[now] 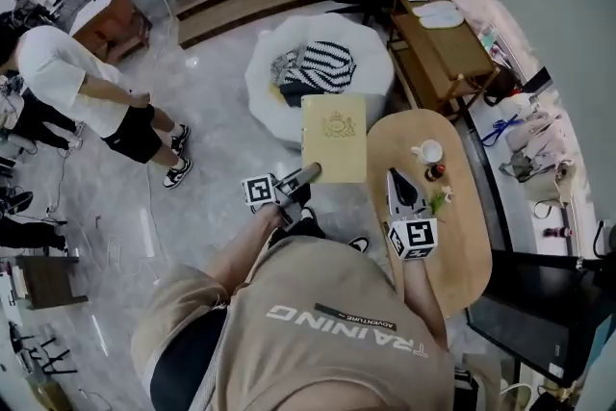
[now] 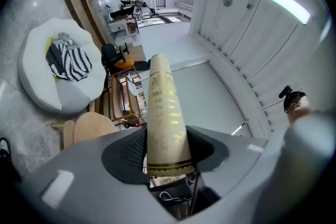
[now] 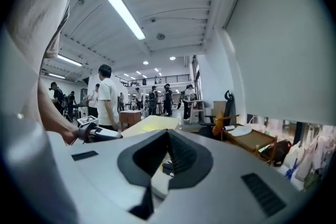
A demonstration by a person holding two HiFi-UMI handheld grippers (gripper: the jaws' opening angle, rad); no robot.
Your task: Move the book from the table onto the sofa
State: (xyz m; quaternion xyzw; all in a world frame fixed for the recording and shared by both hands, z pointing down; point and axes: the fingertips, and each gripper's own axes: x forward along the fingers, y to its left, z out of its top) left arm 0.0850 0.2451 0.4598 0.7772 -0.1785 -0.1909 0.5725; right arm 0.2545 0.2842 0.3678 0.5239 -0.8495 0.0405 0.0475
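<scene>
Left tool [image 1: 308, 173]: clamped on the book's [image 1: 334, 138] lower edge, jaws part-way apart with the spine squeezed between the pads. A firm hold!
Book: up off the table [image 1: 452, 250], level, cover to the camera, at centre frame in the head view. Its lower right part overlaps the table's left rim, and its top edge lies just short of the sofa [image 1: 262, 77].
Book cover: cream, with a gold crest in the upper half. There's gold lettering down the spine in the left gripper view, too warped to read.
Right tool [image 1: 394, 178]: over the table, just right of the book and not touching it. Jaws together, nothing between them.
Sofa: a white round seat in the upper middle, with a black-and-white striped cushion [image 1: 322, 64] lying in it.
Table: oval and wooden, at the right, carrying a white cup [image 1: 428, 152] and small items beside it.
Shirt print [image 1: 346, 330]: "TRAINING" in large white letters across the beige back at the bottom of the frame, with a dark patch reading "ADVENTURE".
Bystander [image 1: 58, 72]: white shirt, dark shorts, upper left.
</scene>
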